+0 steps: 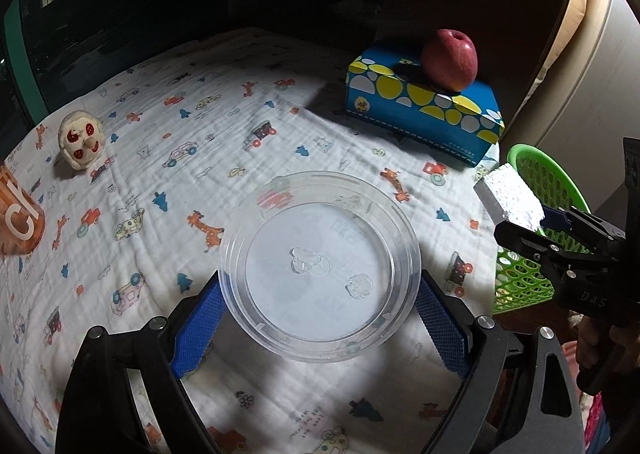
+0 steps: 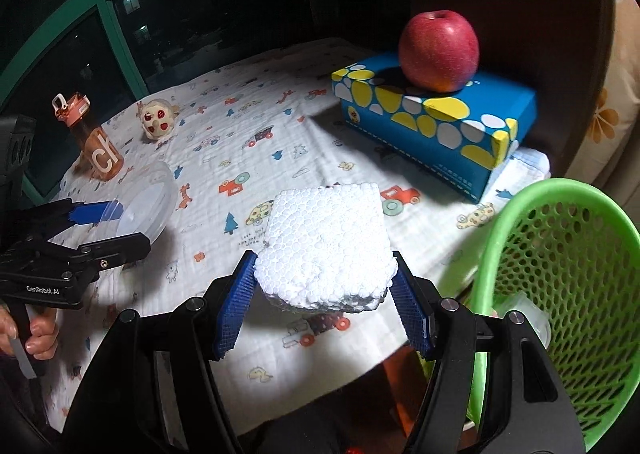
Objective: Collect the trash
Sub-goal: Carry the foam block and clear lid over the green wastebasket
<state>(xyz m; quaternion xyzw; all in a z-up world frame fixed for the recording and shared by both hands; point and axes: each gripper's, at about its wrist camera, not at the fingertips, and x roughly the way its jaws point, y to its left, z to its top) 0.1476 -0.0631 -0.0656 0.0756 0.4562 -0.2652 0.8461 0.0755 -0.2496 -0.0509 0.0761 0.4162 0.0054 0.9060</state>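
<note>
My left gripper (image 1: 320,306) is shut on a clear round plastic lid (image 1: 320,266), its blue pads pressing the rim from both sides above the cloth. That lid (image 2: 146,205) and the left gripper (image 2: 108,228) also show at the left of the right wrist view. My right gripper (image 2: 324,286) is shut on a white block of foam (image 2: 326,242), held above the table near its right edge. In the left wrist view the foam block (image 1: 508,199) and right gripper (image 1: 528,230) hang beside the green mesh basket (image 1: 532,169). The basket (image 2: 560,254) stands off the table's right edge.
A red apple (image 2: 439,50) rests on a blue tissue box (image 2: 436,125) at the back right. An orange drink bottle (image 2: 90,137) and a small plush toy (image 2: 158,121) stand at the back left. A printed white cloth (image 1: 200,157) covers the table. Dark windows lie behind.
</note>
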